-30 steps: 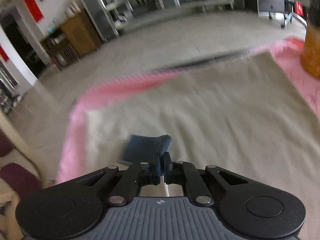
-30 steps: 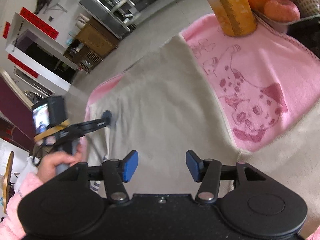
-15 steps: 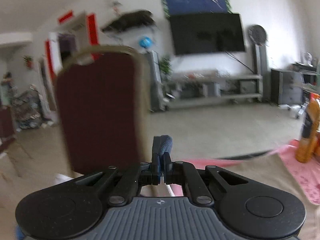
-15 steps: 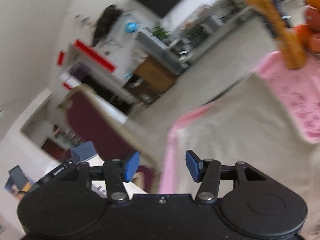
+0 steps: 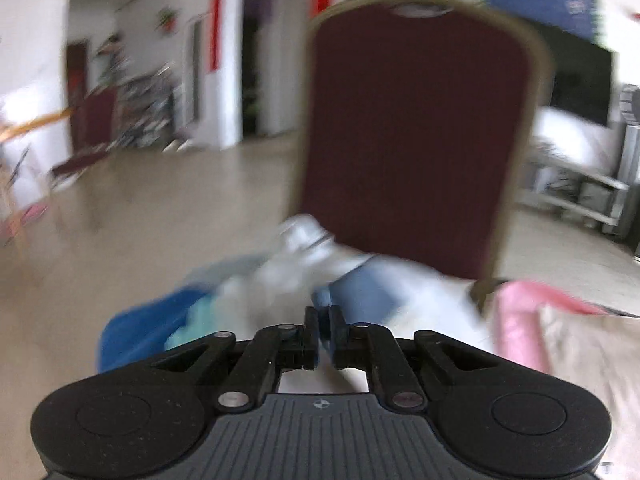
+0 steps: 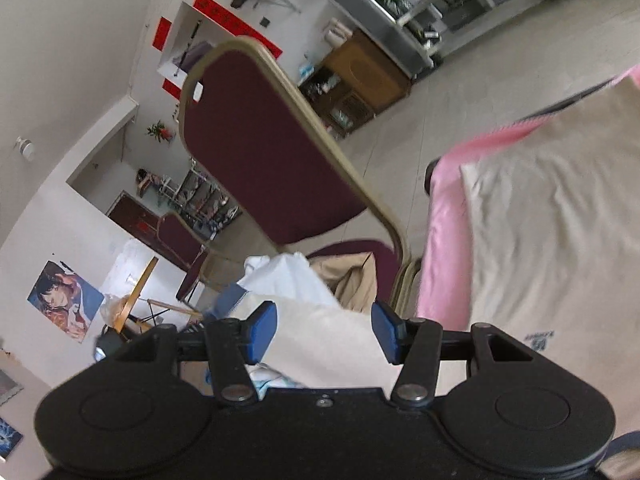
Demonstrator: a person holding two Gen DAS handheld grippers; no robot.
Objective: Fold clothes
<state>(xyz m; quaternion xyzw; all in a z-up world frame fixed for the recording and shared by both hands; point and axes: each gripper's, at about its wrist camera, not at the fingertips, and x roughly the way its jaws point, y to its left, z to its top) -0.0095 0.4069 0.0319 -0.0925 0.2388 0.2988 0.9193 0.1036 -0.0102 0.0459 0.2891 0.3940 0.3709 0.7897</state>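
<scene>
Now both grippers are swinging away from the tabletop toward a chair heaped with clothes.

A second ago both cameras were looking down at the beige garment (image 6: pixel 552 240), which is lying flat on the pink towel (image 6: pixel 444 236) on the tabletop. The left gripper (image 5: pixel 324 322) is pressed together, holding nothing I can make out, and is blurring toward the pile (image 5: pixel 280 272) on the chair (image 5: pixel 412 136). The right gripper (image 6: pixel 324 330) is spread wide over white cloth (image 6: pixel 296 280). This is probably a reach for another garment.
</scene>
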